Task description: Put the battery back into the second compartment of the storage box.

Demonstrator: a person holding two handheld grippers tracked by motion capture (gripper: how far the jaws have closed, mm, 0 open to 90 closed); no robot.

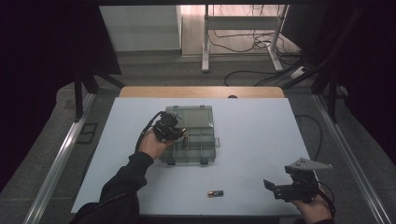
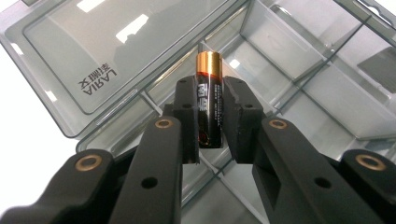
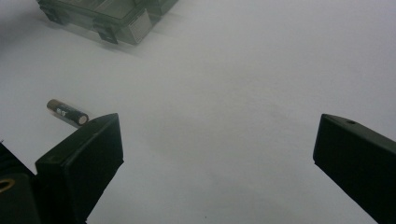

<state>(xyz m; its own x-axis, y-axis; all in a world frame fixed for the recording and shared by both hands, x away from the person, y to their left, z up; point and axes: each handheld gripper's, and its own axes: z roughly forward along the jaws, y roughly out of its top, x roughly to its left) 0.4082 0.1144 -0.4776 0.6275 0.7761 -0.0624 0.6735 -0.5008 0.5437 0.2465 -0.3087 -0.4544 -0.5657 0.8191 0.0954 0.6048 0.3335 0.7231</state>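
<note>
Gripping a battery upright between its pads, your left gripper hangs over the open compartment box. Your right gripper rests with jaws spread wide above the table, a second battery lying just beside its left jaw.

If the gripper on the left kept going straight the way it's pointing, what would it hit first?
Probably the clear organizer box. The left gripper is shut on a battery and points down into the open box, near a divider between compartments. The battery's gold tip would likely touch the box's floor or that divider first; depth is hard to judge.
</note>
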